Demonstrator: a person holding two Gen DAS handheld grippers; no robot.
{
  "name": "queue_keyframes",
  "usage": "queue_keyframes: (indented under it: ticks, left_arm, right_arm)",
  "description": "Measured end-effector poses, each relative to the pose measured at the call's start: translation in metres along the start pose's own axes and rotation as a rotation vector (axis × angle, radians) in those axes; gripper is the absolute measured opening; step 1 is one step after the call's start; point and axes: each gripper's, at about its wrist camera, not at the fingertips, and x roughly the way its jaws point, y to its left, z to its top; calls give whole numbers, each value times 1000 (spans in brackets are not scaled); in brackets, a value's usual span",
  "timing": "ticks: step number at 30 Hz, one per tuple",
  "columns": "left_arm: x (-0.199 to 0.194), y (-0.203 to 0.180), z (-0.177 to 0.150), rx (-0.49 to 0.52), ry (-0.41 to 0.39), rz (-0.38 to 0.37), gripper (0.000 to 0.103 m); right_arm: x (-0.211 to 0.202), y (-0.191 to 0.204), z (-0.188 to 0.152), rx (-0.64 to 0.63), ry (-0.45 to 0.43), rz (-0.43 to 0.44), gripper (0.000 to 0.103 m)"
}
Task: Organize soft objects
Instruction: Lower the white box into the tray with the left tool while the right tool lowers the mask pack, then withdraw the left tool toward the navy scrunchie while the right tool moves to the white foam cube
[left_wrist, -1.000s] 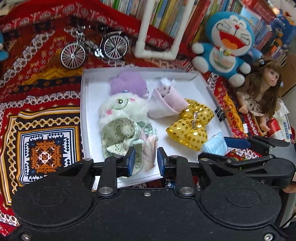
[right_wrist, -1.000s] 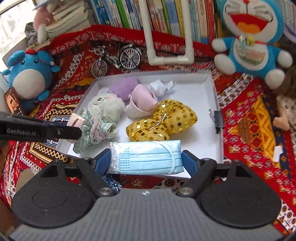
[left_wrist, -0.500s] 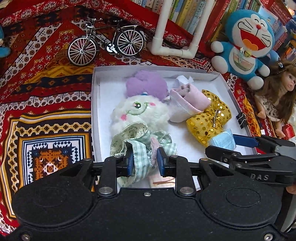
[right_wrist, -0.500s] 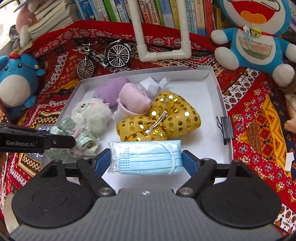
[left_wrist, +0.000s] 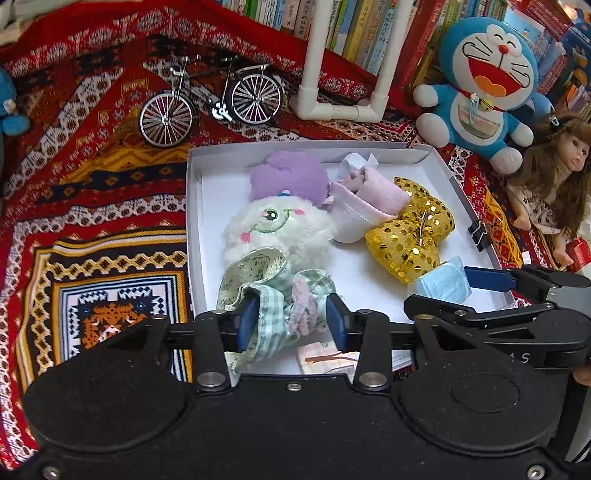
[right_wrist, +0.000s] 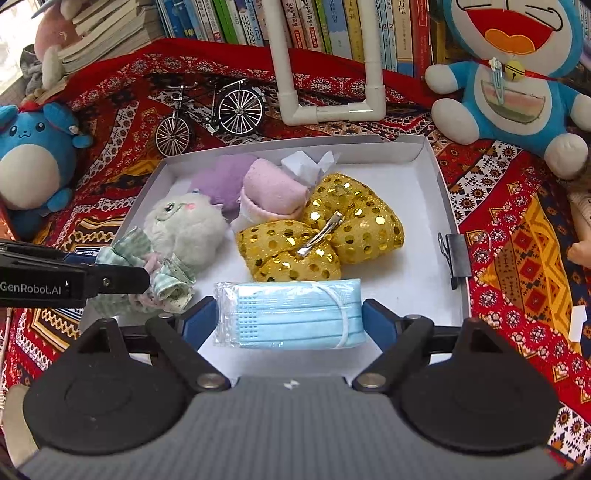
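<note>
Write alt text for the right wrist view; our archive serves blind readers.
A hand-held gripper straddles a packaged pale blue face mask over a shallow white cardboard box holding a gold sequinned bow, a fluffy white plush doll and a pink sock.

White box (right_wrist: 436, 173) on red cloth (left_wrist: 92, 177) w/ geometric bands in white, navy, orange. In box: white fluffy plush (left_wrist: 280, 229), pink cheeks, lilac cap; green gingham + floral cloth (left_wrist: 266, 291); pink-white sock (right_wrist: 273, 192); gold sequin bow (right_wrist: 321, 236) w/ silver clip; pale blue mask pack (right_wrist: 291, 314). Blue-white cat plush (left_wrist: 484, 81), red mouth. Gripper pads blue, bodies black.
</note>
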Motion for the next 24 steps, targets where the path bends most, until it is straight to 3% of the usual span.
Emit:
queue_keyframes:
  ticks: [9,24]
  left_arm:
    - [-34,-11,-11,34,-94,36,57]
    - [-113,-45,-62,150,-322,20,63]
  right_arm:
    - [-22,-1,-6,8,-40,10,94]
    - [-91,-8,-33,-23,-226,18,99]
